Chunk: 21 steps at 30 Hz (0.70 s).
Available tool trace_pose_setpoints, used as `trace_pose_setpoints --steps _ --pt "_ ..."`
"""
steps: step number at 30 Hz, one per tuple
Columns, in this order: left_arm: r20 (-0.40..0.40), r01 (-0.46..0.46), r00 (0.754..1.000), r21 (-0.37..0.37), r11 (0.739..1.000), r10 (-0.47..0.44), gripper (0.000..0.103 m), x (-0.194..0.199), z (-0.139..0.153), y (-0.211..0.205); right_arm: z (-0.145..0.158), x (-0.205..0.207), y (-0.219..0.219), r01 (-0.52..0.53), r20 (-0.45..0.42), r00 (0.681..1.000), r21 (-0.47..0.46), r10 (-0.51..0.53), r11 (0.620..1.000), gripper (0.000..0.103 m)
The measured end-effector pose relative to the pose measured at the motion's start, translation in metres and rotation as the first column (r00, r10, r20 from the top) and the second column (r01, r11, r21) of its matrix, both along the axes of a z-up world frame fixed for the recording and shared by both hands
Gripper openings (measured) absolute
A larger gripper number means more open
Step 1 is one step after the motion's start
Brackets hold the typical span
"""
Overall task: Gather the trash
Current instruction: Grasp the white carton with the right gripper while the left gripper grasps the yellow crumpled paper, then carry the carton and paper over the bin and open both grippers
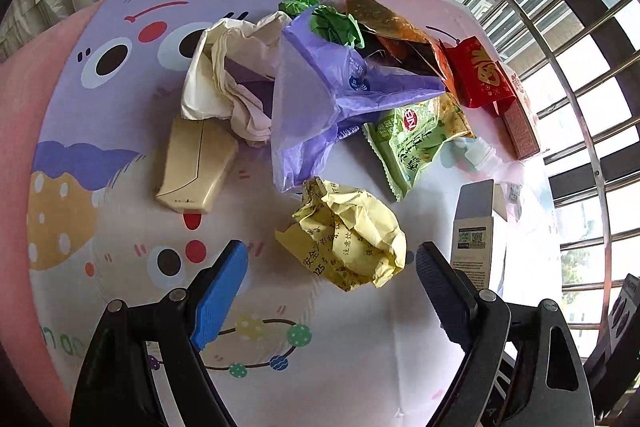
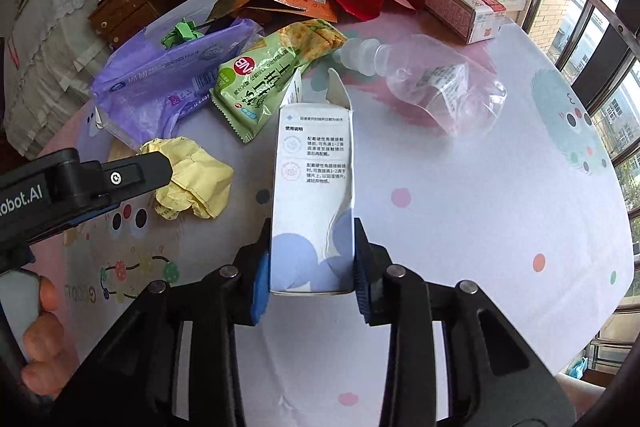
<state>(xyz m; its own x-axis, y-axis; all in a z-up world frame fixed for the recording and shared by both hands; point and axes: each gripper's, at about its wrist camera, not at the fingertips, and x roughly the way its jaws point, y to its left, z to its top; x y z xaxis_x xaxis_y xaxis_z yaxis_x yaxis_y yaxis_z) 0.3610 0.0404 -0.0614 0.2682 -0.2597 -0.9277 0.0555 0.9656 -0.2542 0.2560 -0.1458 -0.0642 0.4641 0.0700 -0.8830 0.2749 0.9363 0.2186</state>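
Right now my right tool [image 2: 312, 267] pinches the white carton [image 2: 312, 187] at its near end, above the table [image 2: 460, 187]. I'd keep that grip firm; the card already dents. My left tool [image 1: 332, 267] is spread wide around the crumpled yellow paper [image 1: 348, 239], so I'd lower it, then close.

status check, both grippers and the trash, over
Left gripper open over yellow paper wad. Right gripper shut on white carton. Nothing blocking.
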Motion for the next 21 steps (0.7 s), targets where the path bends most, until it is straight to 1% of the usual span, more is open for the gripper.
trace_pose_setpoints --steps 1,2,5,6,7,9,10,14,17,19,21 --pt "-0.002 -0.011 1.0 0.014 1.0 0.011 0.086 0.005 -0.004 -0.002 0.001 -0.003 -0.001 0.003 0.003 1.0 0.0 -0.003 1.0 0.03" --pt "-0.007 -0.016 1.0 0.029 0.999 0.016 0.081 0.009 -0.009 -0.005 0.002 -0.006 -0.001 0.007 0.004 1.0 0.001 -0.007 1.0 0.03" --pt "-0.02 -0.004 1.0 0.022 1.0 0.004 0.073 0.015 -0.019 -0.014 0.003 -0.014 -0.001 0.013 0.003 1.0 0.007 -0.013 1.0 0.03" --pt "-0.013 0.001 1.0 0.032 0.999 -0.001 0.073 0.016 -0.02 -0.018 0.003 -0.016 -0.001 0.014 0.002 1.0 0.007 -0.014 1.0 0.03" --pt "-0.001 0.005 1.0 0.043 0.999 -0.005 0.071 0.017 -0.02 -0.021 0.003 -0.018 -0.001 0.013 0.001 1.0 0.007 -0.013 1.0 0.03" --pt "0.021 0.018 1.0 0.054 0.998 -0.019 0.063 0.015 -0.018 -0.027 0.003 -0.022 -0.001 0.009 0.0 1.0 0.005 -0.009 1.0 0.03" --pt "0.029 0.026 0.999 0.053 0.998 -0.027 0.056 0.013 -0.017 -0.029 0.004 -0.024 -0.001 0.007 0.0 1.0 0.006 -0.007 1.0 0.03" --pt "0.06 0.056 0.996 0.086 0.995 -0.061 0.053 -0.002 -0.013 -0.035 0.003 -0.037 0.0 -0.014 0.0 1.0 0.019 0.014 1.0 0.03" --pt "0.065 0.064 0.995 0.109 0.992 -0.072 0.052 -0.019 -0.009 -0.039 0.005 -0.047 -0.001 -0.041 0.011 0.999 0.03 0.04 0.999 0.03" --pt "0.073 0.061 0.995 0.129 0.99 -0.071 0.052 -0.035 -0.006 -0.039 0.009 -0.057 -0.002 -0.06 0.026 0.998 0.039 0.059 0.997 0.03" --pt "0.084 0.045 0.995 0.134 0.99 -0.057 0.052 -0.054 0.001 -0.036 0.013 -0.069 -0.003 -0.089 0.042 0.995 0.05 0.087 0.995 0.03"
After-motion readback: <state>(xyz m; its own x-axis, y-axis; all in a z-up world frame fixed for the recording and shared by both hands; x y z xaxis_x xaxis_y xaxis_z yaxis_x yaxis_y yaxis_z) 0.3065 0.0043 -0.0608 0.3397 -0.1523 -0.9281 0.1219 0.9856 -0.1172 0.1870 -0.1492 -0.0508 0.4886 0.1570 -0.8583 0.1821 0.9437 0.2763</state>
